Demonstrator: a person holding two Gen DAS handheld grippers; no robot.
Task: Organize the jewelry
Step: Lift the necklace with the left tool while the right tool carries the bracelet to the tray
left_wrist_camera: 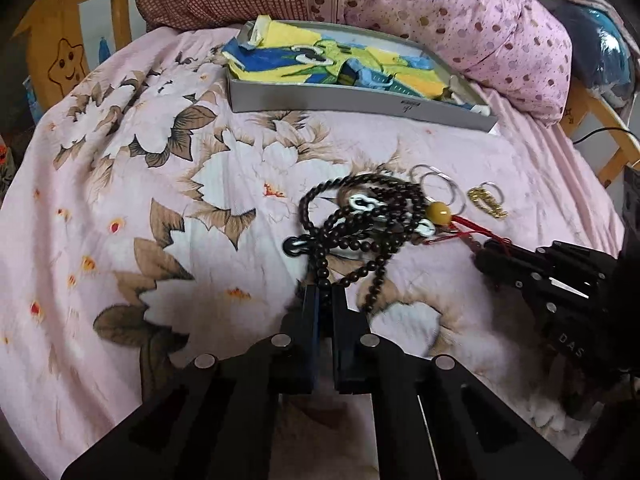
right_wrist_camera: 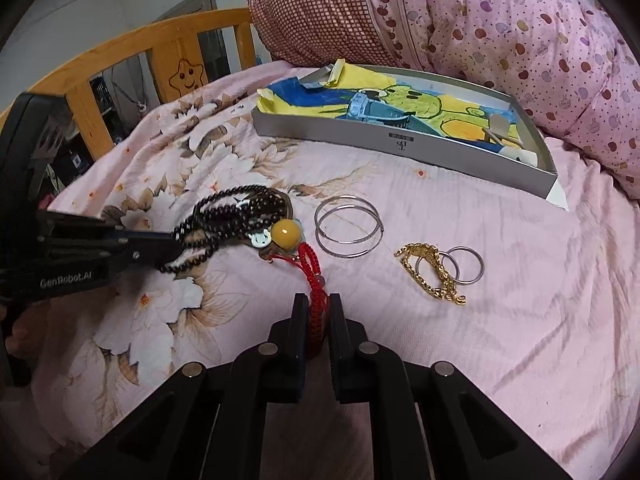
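Observation:
A long dark bead necklace [left_wrist_camera: 356,216] with a yellow bead [left_wrist_camera: 438,211] and a red cord tassel [right_wrist_camera: 310,264] lies bunched on the pink floral bedsheet. My left gripper [left_wrist_camera: 324,292] is shut on the dark bead strands; it shows from the side in the right wrist view [right_wrist_camera: 170,246]. My right gripper [right_wrist_camera: 318,312] is shut on the red cord; it shows in the left wrist view [left_wrist_camera: 486,252]. Two large silver hoops [right_wrist_camera: 348,226], a gold chain [right_wrist_camera: 432,274] and two small silver rings [right_wrist_camera: 460,264] lie on the sheet to the right.
A shallow grey box [right_wrist_camera: 400,148] lined with a yellow and blue drawing stands further back on the bed. Pink spotted quilts [right_wrist_camera: 520,40] are piled behind it. An orange wooden bed rail [right_wrist_camera: 160,52] runs along the left.

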